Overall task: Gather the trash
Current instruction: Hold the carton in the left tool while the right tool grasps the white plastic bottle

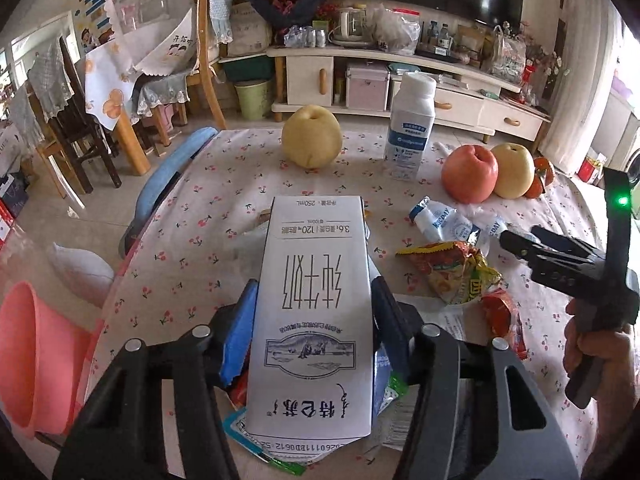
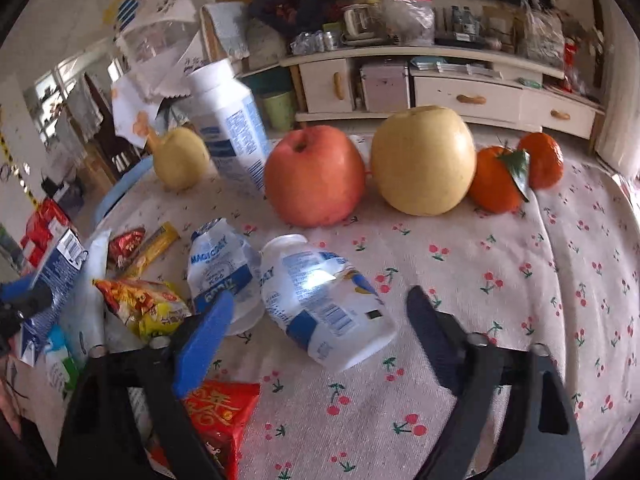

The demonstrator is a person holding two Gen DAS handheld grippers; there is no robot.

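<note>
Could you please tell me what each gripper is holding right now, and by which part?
The left gripper clamps the milk carton across its long sides; the right gripper holds nothing.

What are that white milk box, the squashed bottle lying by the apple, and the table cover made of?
Milk box: looks like coated paperboard, with flat printed faces, crisp folded edges and a slight sheen. Squashed bottle: seemingly thin translucent plastic, dented and showing a glare spot. Table cover: probably woven fabric, matte with a visible weave and cherry print.
</note>
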